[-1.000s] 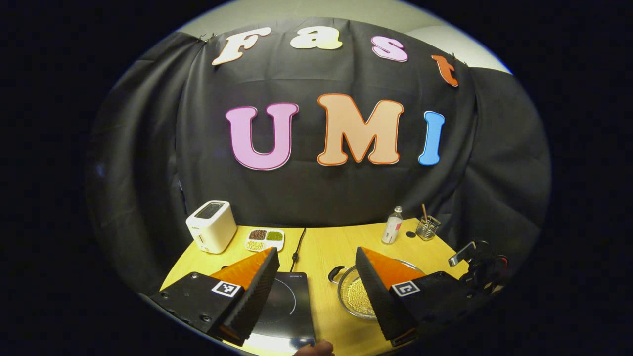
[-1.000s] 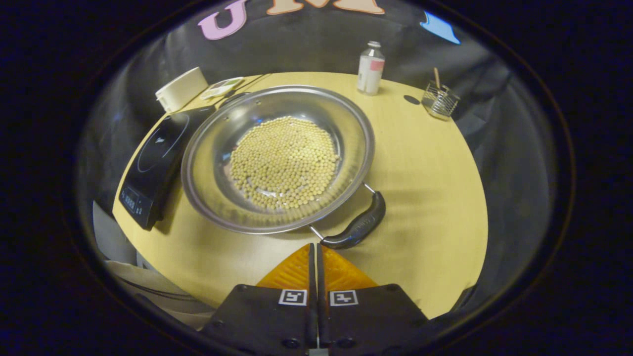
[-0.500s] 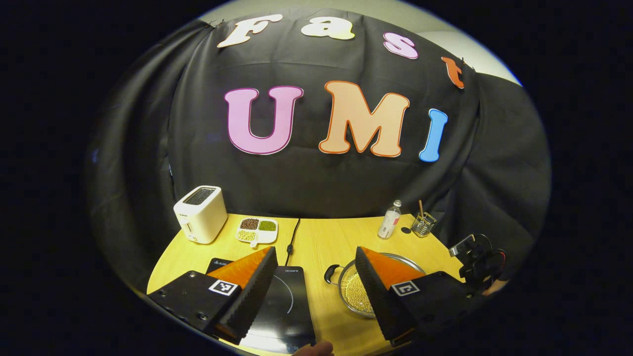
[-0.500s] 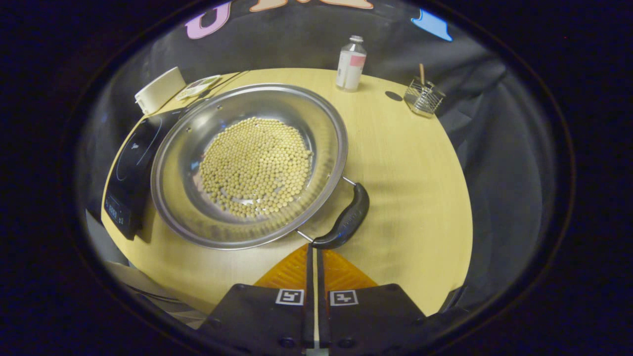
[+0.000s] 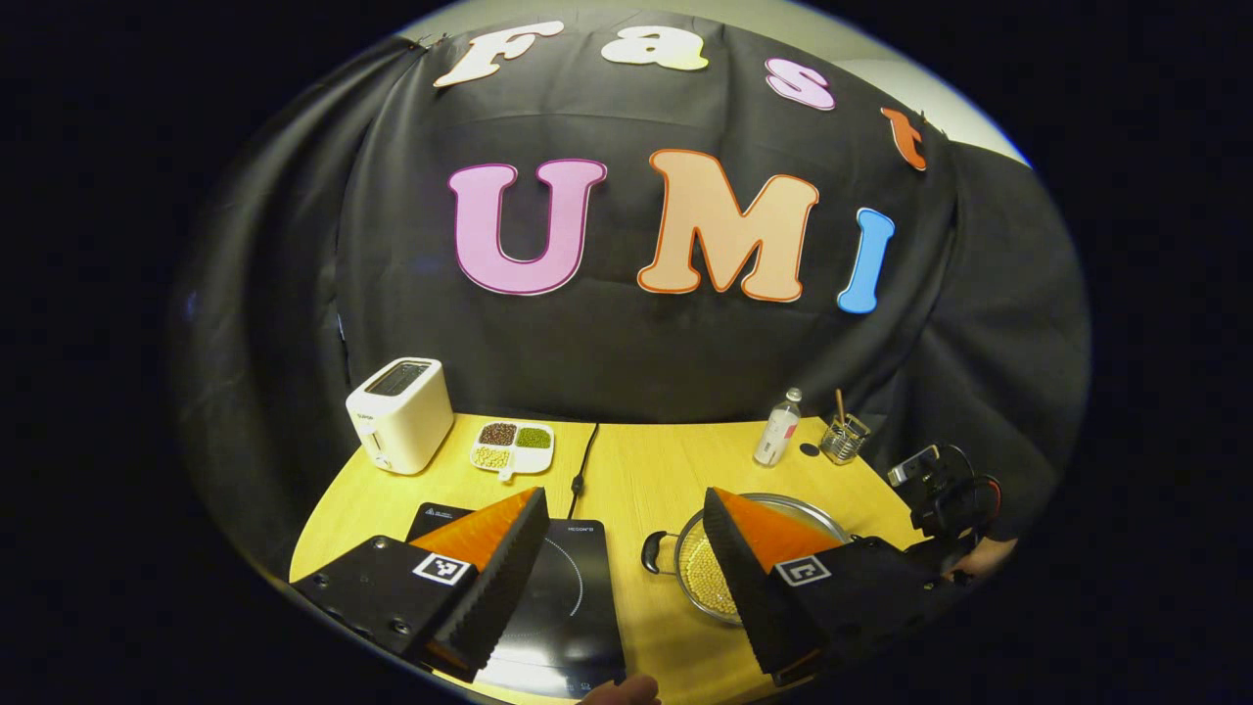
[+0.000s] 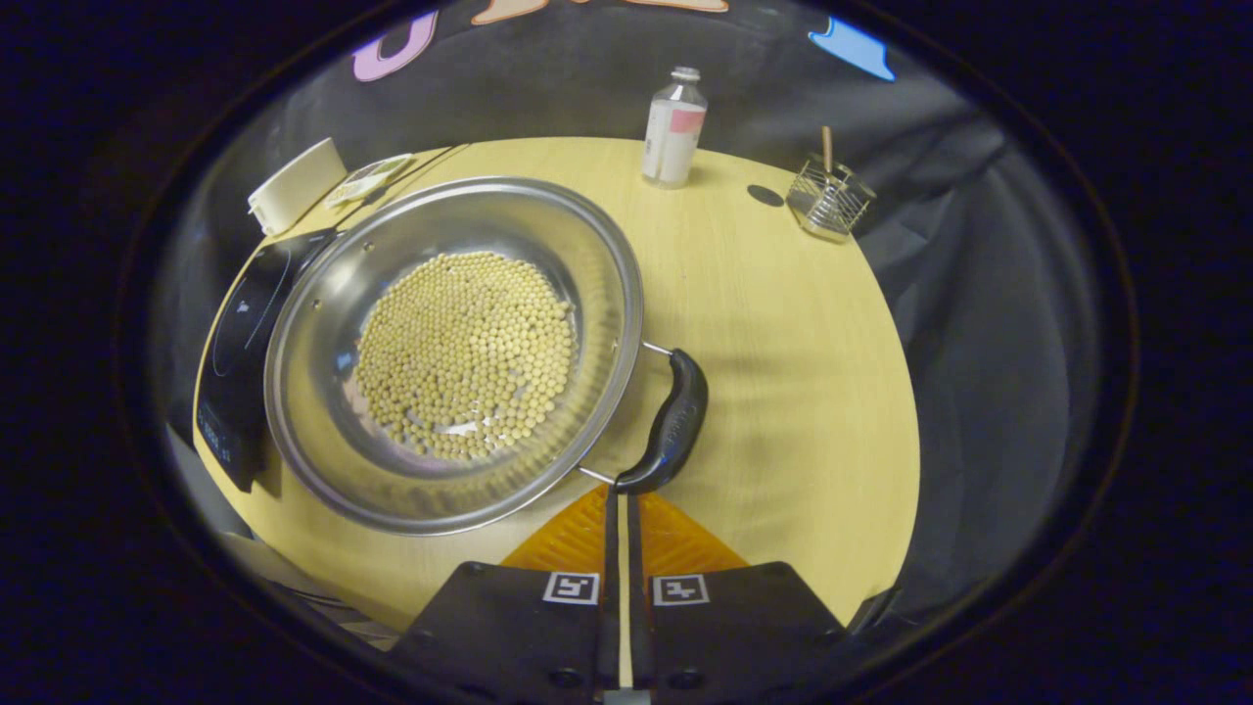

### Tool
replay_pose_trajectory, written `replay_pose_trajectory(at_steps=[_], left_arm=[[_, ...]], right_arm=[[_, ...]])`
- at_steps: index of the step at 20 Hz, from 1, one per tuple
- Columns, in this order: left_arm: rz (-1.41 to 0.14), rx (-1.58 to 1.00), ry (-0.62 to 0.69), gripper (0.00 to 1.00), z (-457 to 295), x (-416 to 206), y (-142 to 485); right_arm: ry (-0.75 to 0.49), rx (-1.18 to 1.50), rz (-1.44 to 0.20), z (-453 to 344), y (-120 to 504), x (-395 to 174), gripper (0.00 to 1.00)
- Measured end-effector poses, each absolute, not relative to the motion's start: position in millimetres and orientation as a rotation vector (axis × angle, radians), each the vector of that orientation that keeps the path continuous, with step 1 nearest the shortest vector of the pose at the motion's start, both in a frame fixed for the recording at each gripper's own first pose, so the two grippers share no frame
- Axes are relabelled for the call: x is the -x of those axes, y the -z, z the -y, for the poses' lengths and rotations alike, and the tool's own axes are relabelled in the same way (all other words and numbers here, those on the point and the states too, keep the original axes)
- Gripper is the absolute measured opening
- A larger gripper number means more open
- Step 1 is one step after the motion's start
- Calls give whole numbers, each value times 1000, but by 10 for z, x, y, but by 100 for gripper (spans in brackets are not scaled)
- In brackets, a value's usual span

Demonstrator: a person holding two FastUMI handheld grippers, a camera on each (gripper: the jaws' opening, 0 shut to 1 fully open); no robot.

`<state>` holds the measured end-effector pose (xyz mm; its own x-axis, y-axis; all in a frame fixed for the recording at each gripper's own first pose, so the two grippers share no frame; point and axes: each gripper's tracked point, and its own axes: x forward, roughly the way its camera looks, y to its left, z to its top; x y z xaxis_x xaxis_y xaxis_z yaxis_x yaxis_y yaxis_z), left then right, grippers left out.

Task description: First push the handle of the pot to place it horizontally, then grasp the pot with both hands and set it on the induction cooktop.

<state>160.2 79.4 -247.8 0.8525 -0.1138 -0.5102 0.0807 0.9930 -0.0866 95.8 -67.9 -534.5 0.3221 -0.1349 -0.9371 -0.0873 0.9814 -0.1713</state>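
Observation:
A steel pot (image 6: 294,411) holding several small yellow beans rests on the wooden table, with a black side handle (image 6: 671,423) toward me in the right gripper view. My right gripper (image 6: 623,490) is shut with nothing held, its tips touching the near end of that handle. The black induction cooktop (image 6: 240,333) lies just left of the pot. In the left gripper view my left gripper (image 5: 622,524) stands open above the table's front, the cooktop (image 5: 568,607) and the pot (image 5: 700,578) showing between its fingers, the pot's other handle (image 5: 653,553) pointing left.
A white toaster (image 5: 398,414) and a divided dish of beans (image 5: 514,446) sit at the back left. A small bottle (image 6: 671,129) and a wire holder (image 6: 827,196) stand at the back right. The cooktop's cord (image 5: 582,460) runs back. The other gripper's device (image 5: 940,490) shows at right.
The pot has turned: its near handle swung from the lower right toward the right side with the shut right gripper against it. The left gripper view drifted slightly back.

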Motion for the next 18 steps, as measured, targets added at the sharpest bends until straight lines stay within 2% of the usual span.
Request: replay_pose_trajectory(at_steps=[11, 12, 13, 18], left_arm=[[-557, 65, 73, 97, -869, -1597, 2517], [-559, 67, 70, 94, -865, -1602, 2528], [-560, 71, 69, 97, -865, -1609, 2529], [-571, 83, 68, 97, -838, -1595, 2559]], right_arm=[[36, 243, -1242, 832, 5394, -1300, 6], [39, 245, -1241, 847, 5395, -1328, 6], [40, 246, -1240, 860, 5402, -1366, 6], [47, 238, -1234, 890, 5384, -1492, 6]])
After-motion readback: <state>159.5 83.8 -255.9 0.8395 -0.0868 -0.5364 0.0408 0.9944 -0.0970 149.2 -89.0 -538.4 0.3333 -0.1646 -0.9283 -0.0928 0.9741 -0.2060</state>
